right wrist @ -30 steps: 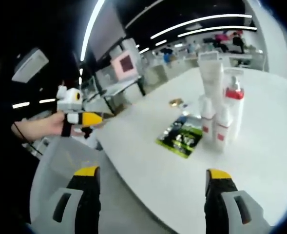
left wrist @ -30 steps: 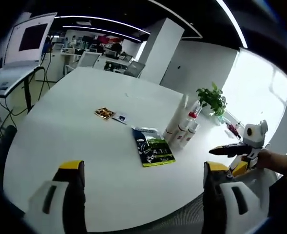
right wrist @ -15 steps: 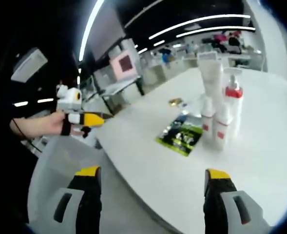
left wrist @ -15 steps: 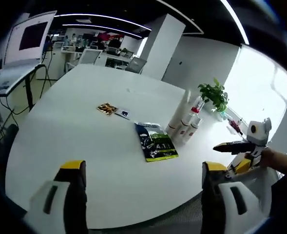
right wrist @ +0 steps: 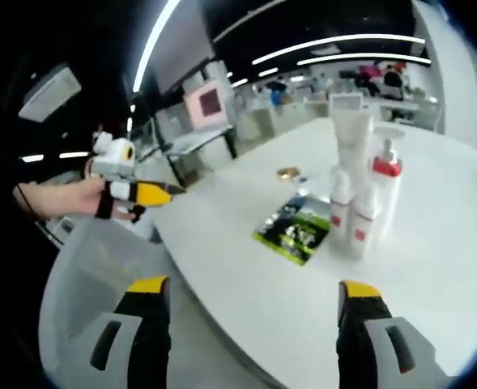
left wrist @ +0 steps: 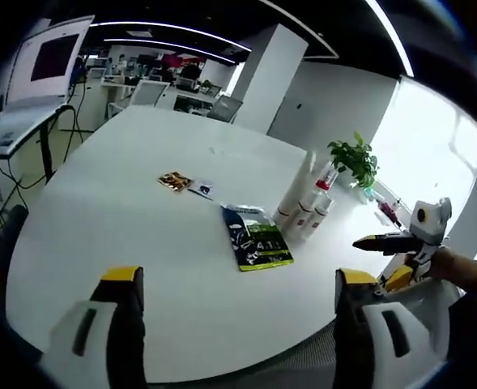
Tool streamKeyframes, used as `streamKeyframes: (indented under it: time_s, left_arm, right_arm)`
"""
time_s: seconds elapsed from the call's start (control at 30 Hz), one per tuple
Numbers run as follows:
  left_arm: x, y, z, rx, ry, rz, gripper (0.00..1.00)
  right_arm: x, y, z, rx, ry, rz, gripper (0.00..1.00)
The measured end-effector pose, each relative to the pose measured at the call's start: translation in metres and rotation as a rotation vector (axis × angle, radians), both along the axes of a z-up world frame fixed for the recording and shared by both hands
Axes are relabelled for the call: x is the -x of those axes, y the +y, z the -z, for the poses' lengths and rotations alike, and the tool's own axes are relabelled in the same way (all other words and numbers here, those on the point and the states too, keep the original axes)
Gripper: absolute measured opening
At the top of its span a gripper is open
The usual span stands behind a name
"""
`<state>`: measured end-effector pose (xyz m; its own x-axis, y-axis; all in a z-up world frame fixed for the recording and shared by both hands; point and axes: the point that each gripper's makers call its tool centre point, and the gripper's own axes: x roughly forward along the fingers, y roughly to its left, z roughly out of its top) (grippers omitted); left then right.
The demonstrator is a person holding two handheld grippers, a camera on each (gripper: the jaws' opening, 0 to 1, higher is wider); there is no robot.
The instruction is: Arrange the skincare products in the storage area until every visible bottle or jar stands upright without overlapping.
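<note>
Several skincare bottles (left wrist: 307, 207) stand upright in a tight cluster on the white table (left wrist: 125, 227). In the right gripper view they are a tall white tube (right wrist: 350, 134), a pump bottle with a red collar (right wrist: 384, 186) and two small bottles with red labels (right wrist: 361, 231). A green sachet (left wrist: 256, 239) (right wrist: 296, 229) lies flat beside them. My left gripper (left wrist: 238, 277) is open near the table's edge, with nothing between its jaws. It is also seen in a hand at the left (right wrist: 145, 193). My right gripper (right wrist: 253, 287) is open and empty, short of the table, and enters from the right (left wrist: 392, 241).
Two small packets (left wrist: 174, 181) (left wrist: 202, 191) lie further in on the table. A potted plant (left wrist: 355, 162) stands past the bottles. A grey chair (right wrist: 92, 275) sits below the table edge. Desks and a monitor (left wrist: 52, 61) fill the room behind.
Both views have drifted only slightly with the hands. The bottles, sachet and packets have not moved, and both grippers stay open.
</note>
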<state>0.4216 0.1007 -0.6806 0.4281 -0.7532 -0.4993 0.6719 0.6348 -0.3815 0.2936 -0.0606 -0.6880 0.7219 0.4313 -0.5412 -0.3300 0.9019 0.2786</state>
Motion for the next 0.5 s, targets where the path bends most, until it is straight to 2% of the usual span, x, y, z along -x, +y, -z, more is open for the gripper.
streamKeyframes:
  time_s: [0.2, 0.33, 0.4, 0.5]
  left_arm:
    - [-0.008, -0.003, 0.002, 0.026, 0.016, -0.018, 0.93]
    - [-0.011, -0.006, 0.007, 0.006, 0.026, -0.006, 0.92]
    - [-0.015, -0.01, 0.009, 0.004, 0.026, -0.002, 0.92]
    - [-0.024, -0.018, 0.009, -0.001, 0.025, 0.01, 0.92]
  right_arm:
    - [-0.005, -0.005, 0.001, 0.013, 0.006, -0.01, 0.87]
    - [-0.009, -0.013, 0.001, 0.02, 0.007, 0.003, 0.87]
    - [-0.006, -0.012, 0.003, -0.023, 0.029, 0.019, 0.87]
    - [-0.007, -0.012, 0.001, -0.026, 0.012, 0.018, 0.86]
